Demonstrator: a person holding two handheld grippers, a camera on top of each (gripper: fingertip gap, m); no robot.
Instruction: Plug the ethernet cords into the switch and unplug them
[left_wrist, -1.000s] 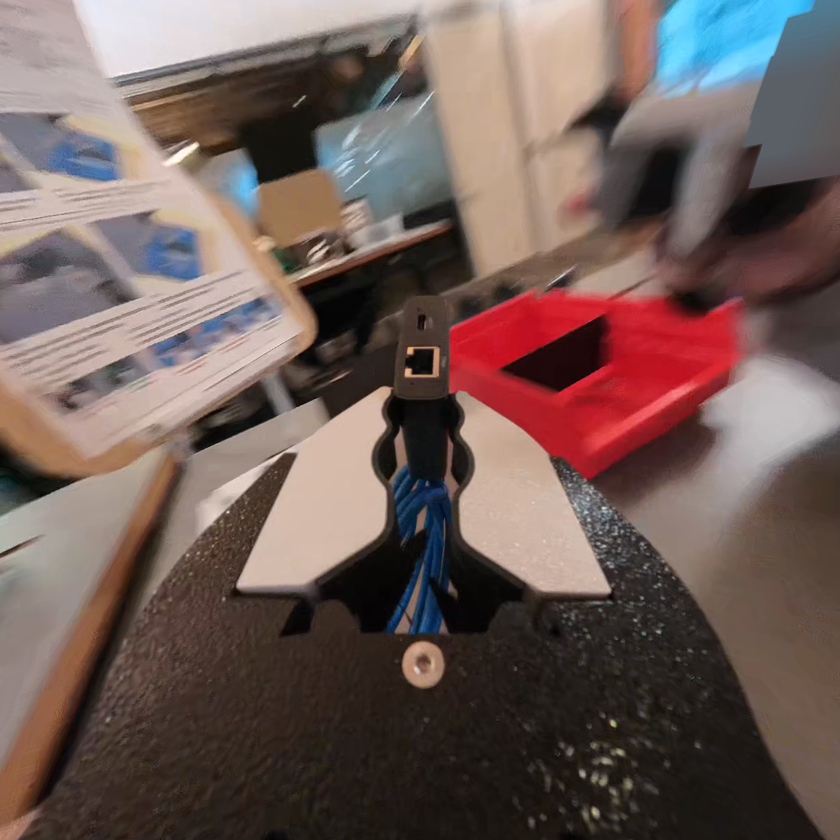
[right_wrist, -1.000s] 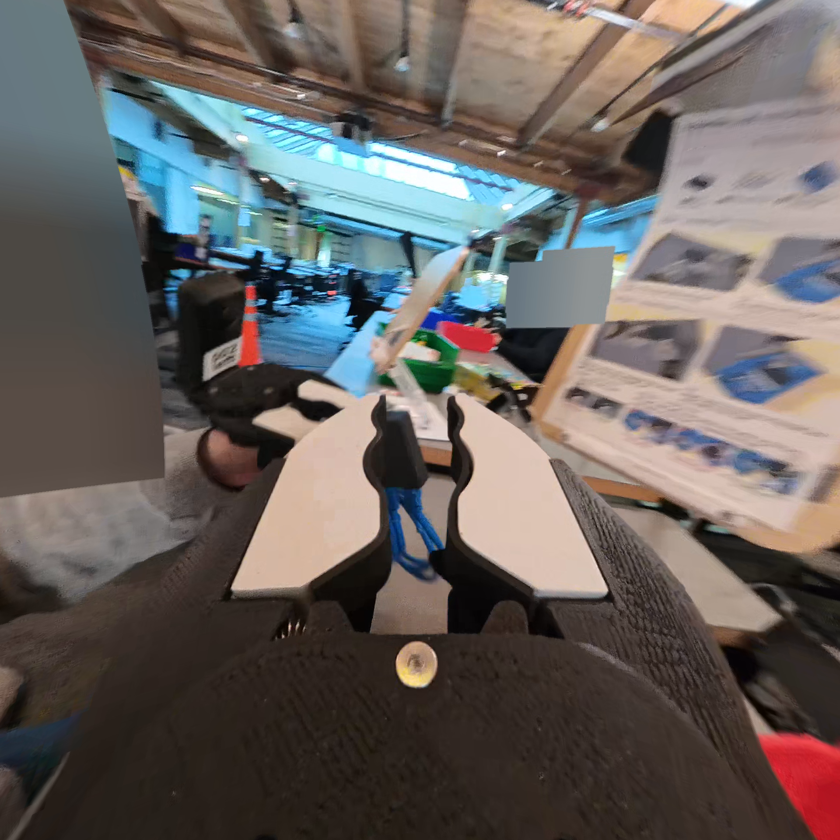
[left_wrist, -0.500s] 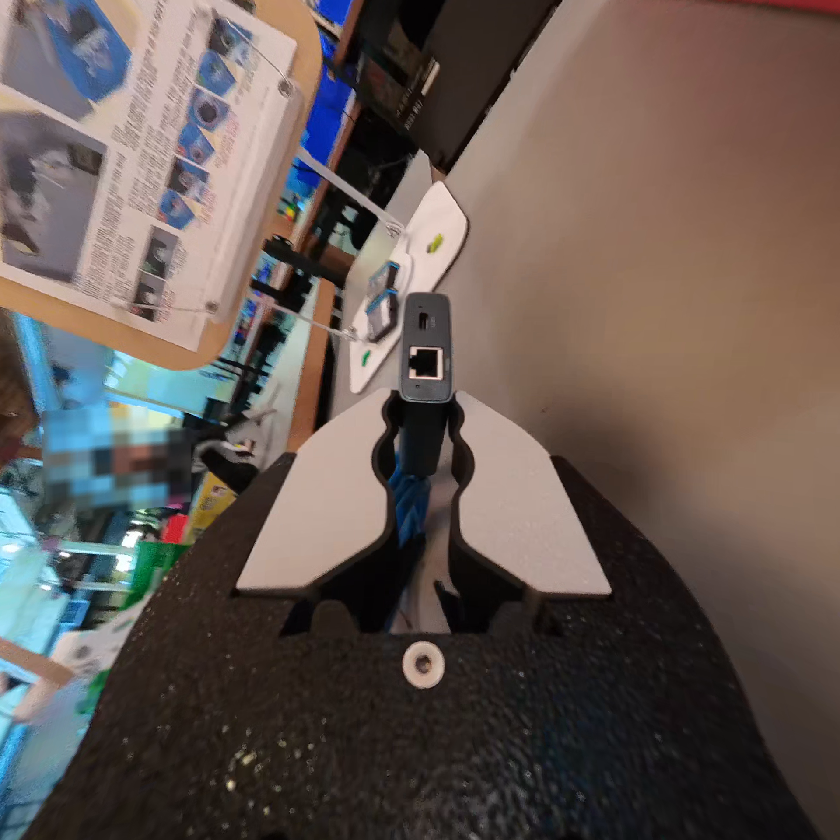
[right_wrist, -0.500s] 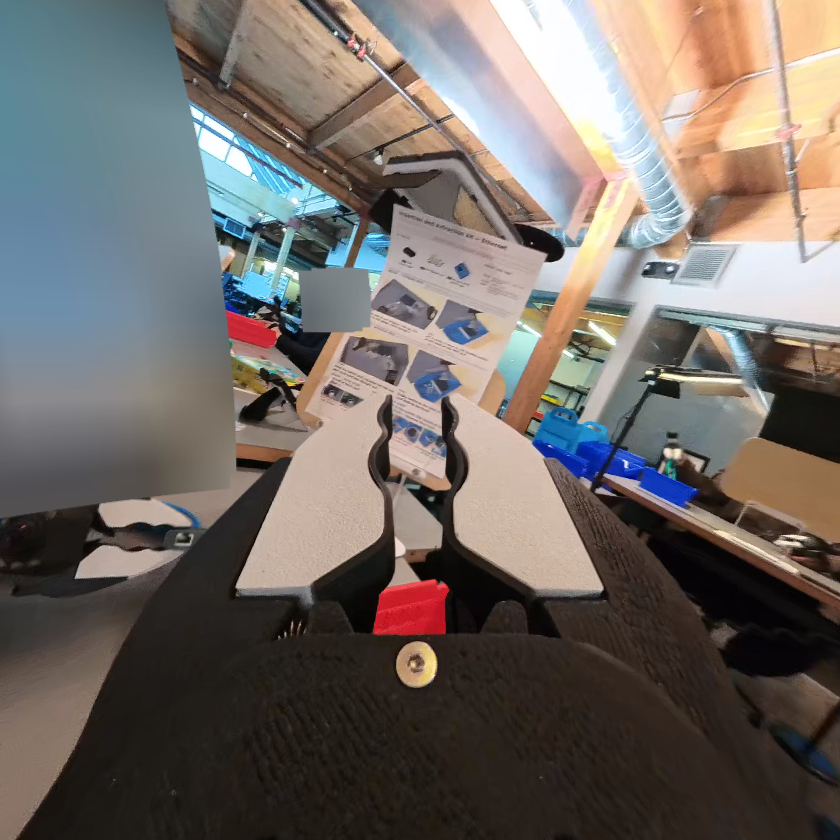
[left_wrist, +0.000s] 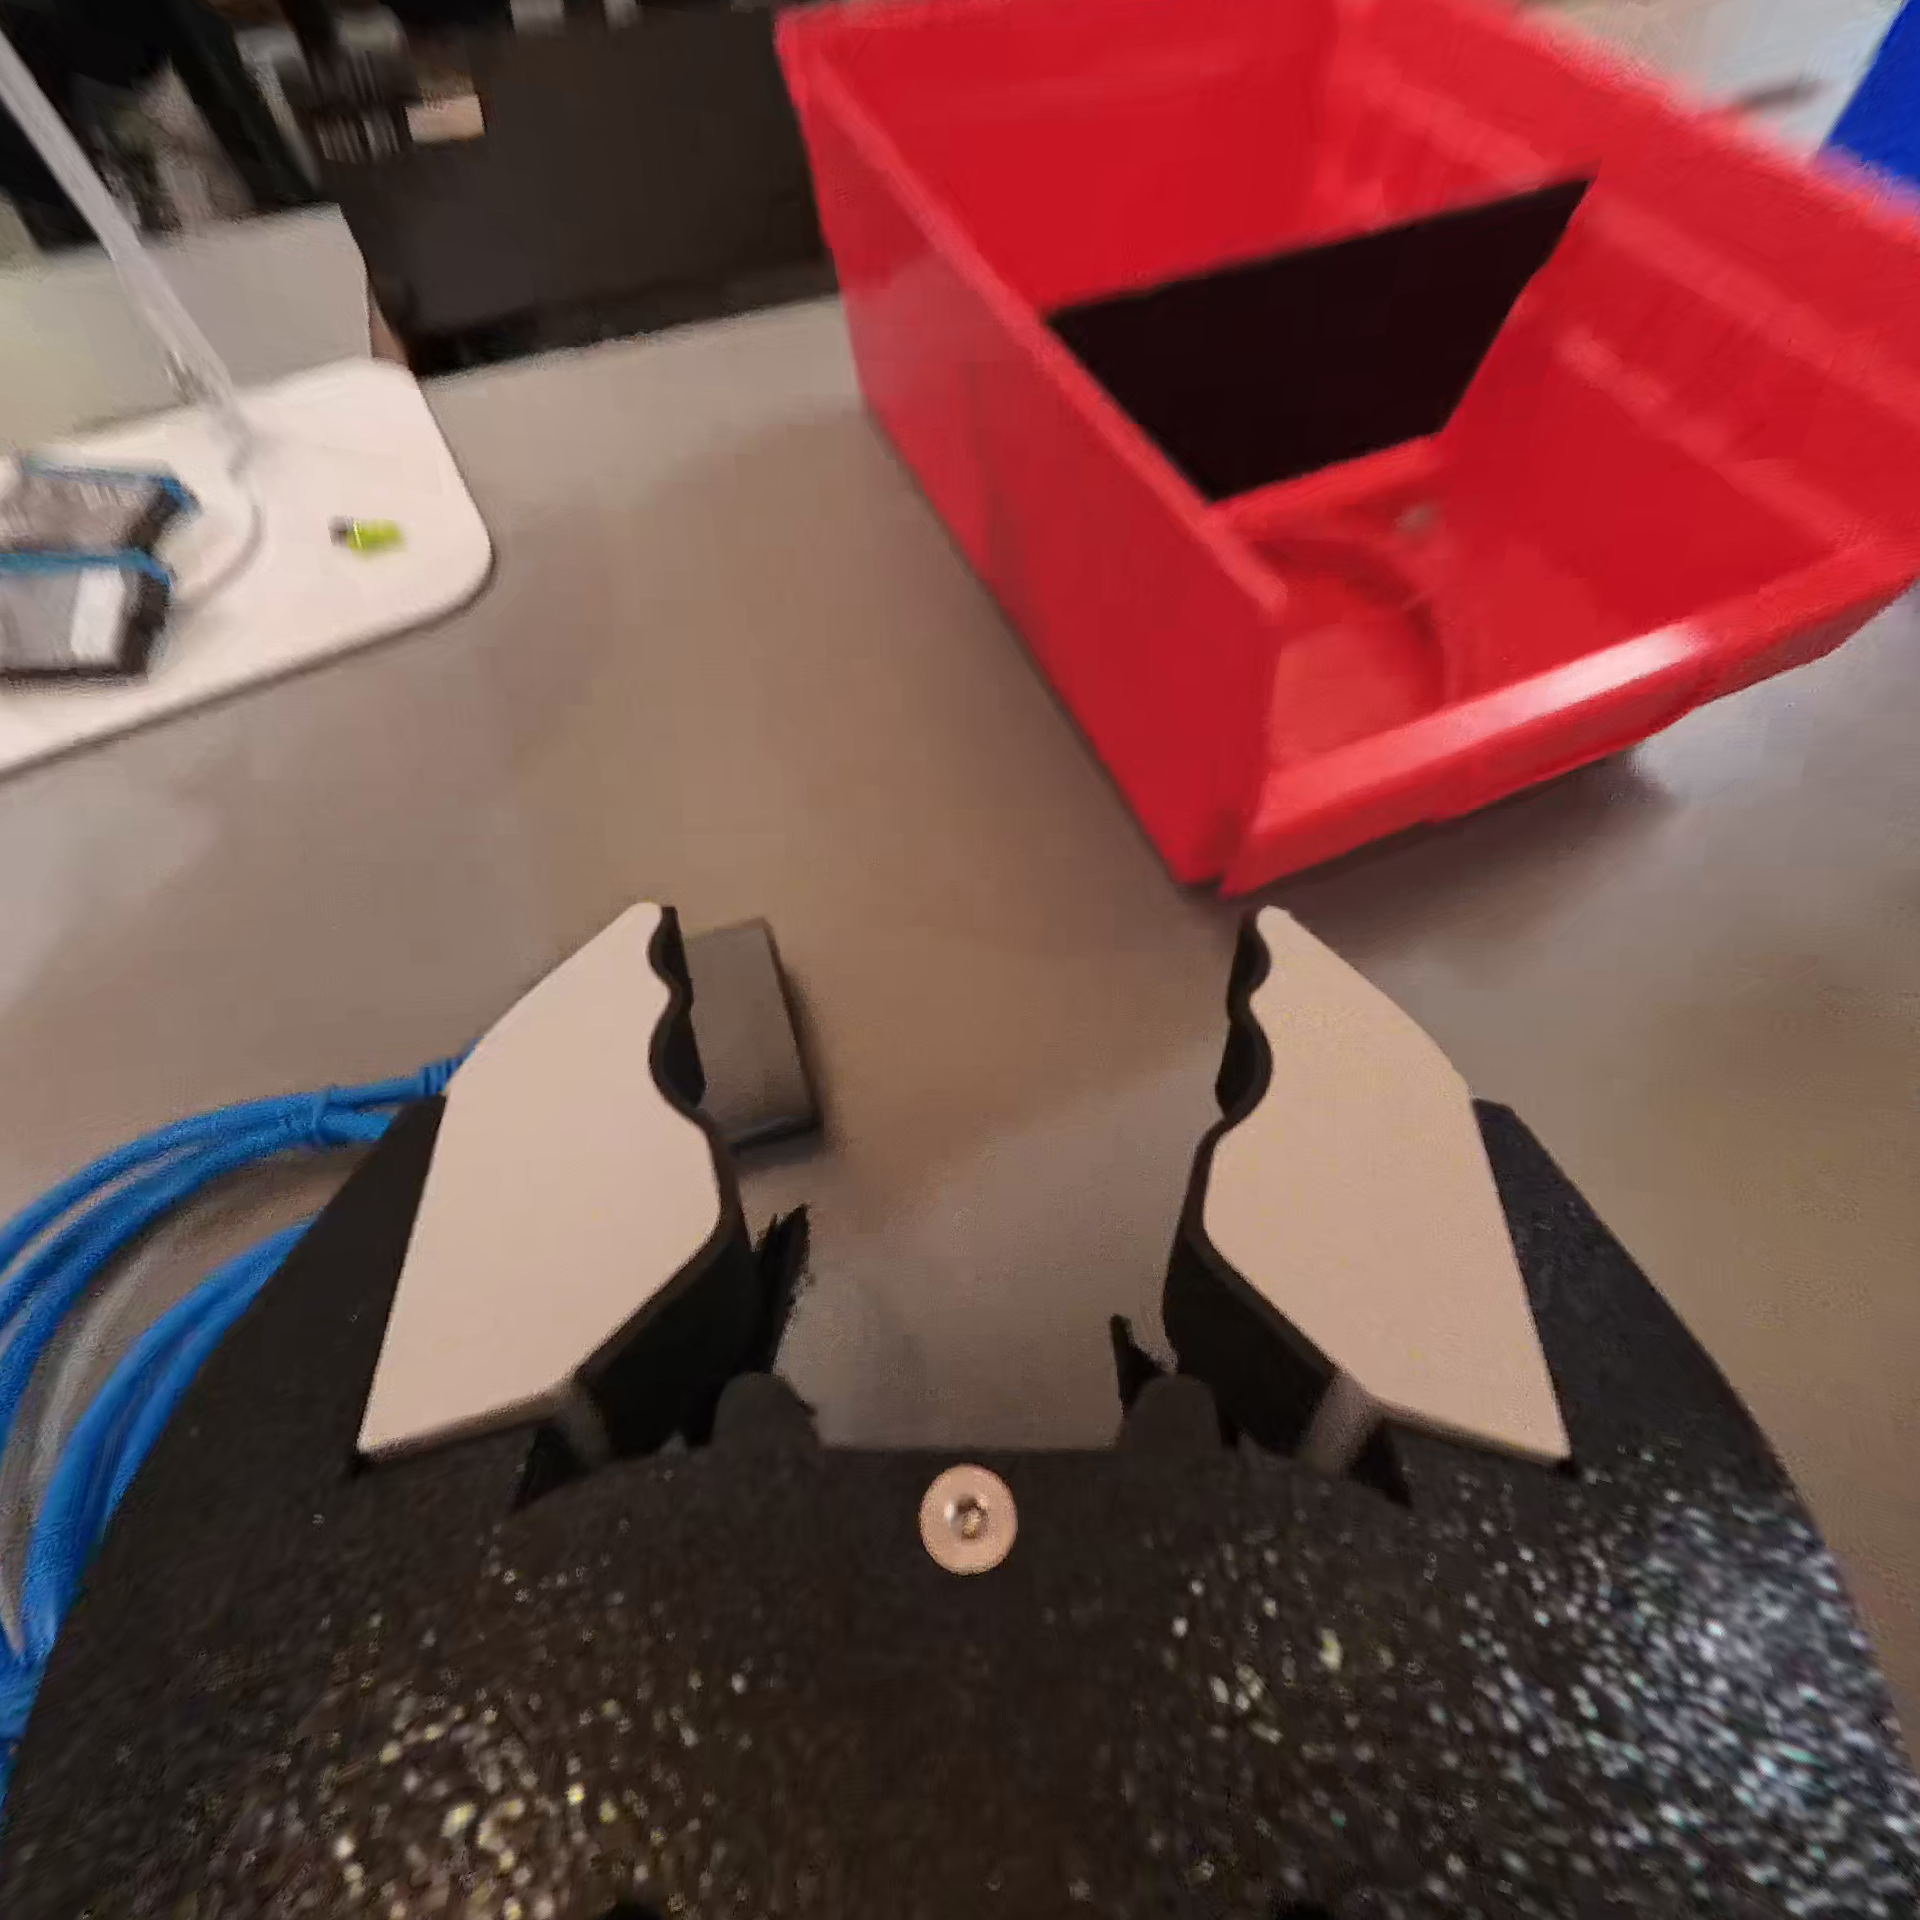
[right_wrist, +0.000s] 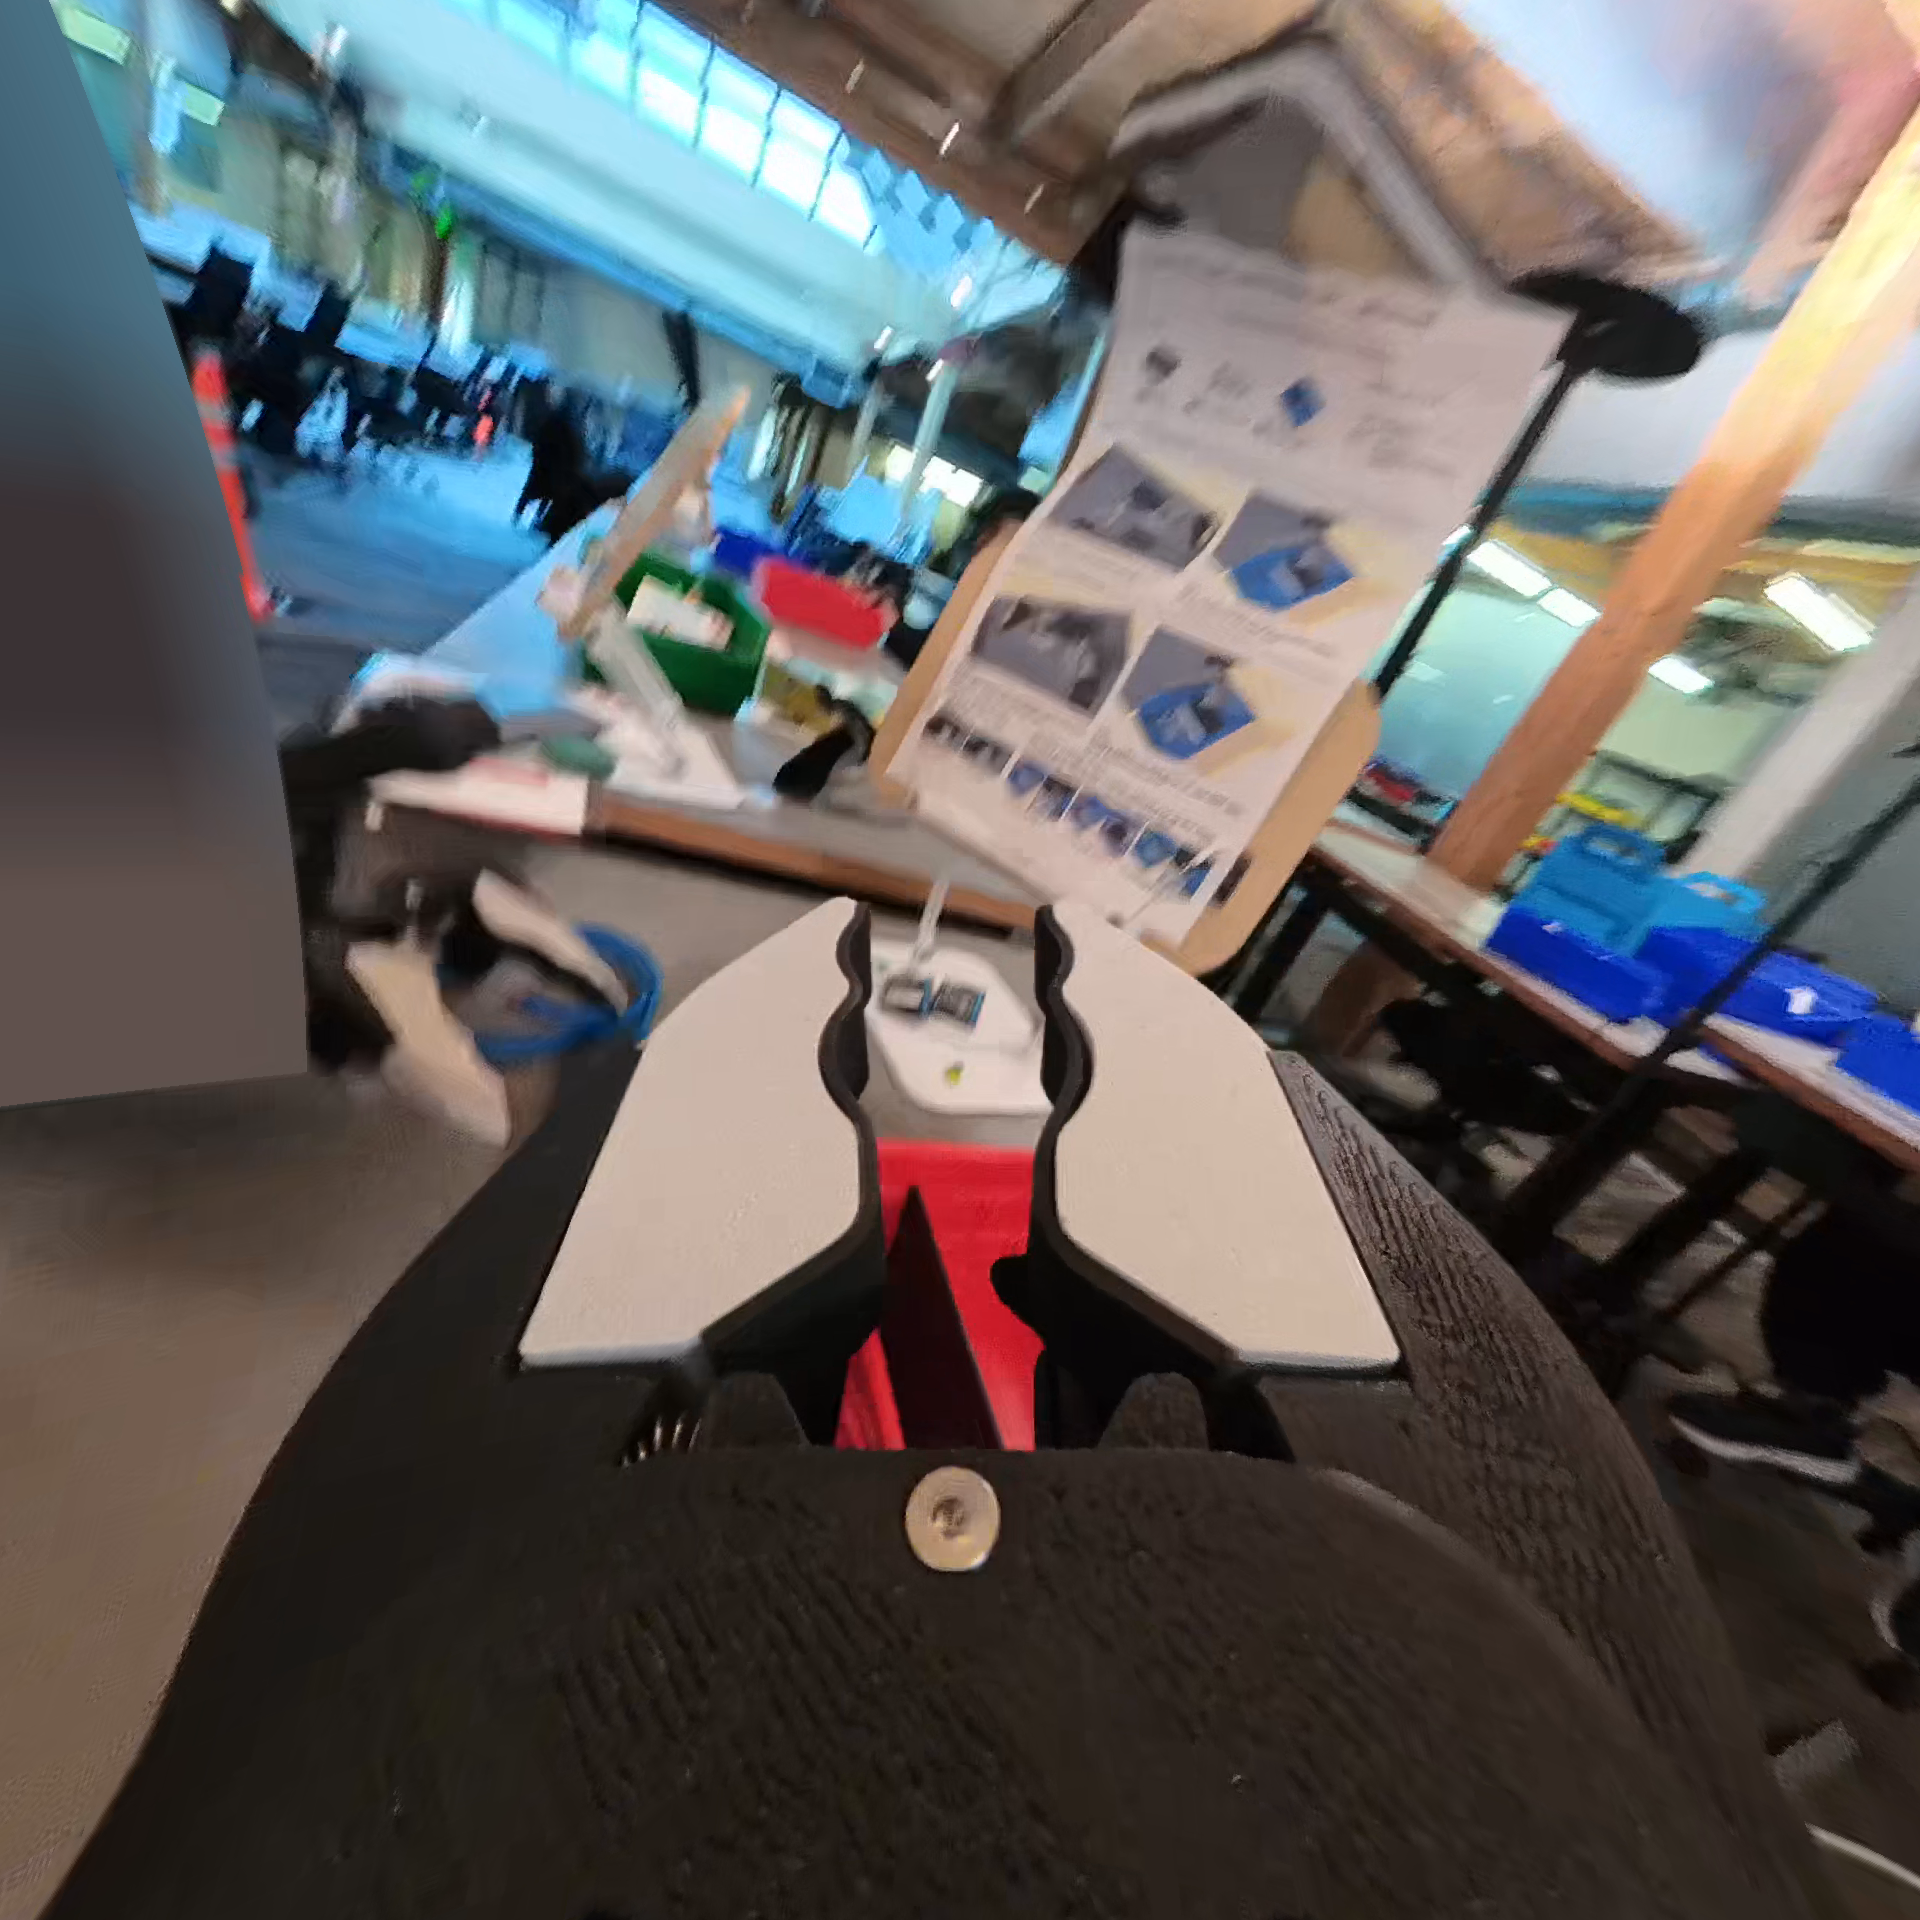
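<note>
Our left gripper (left_wrist: 956, 925) is spread wide; the grey switch (left_wrist: 743, 1029) lies on the table (left_wrist: 675, 727) against its left finger, blue ethernet cords (left_wrist: 156, 1164) trailing leftward. Our right gripper (right_wrist: 948, 920), parted, grips nothing; we should regrasp squarely.

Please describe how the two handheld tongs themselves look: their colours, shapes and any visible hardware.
Both tongs, left and right, have a black, rough-textured body, wide and rounded toward the camera. Each carries two flat light-grey fingers tapering to a point, with wavy black inner edges. A silver screw sits at the middle of each body. On the right tongs a small metal spring shows near the left finger's base.
</note>
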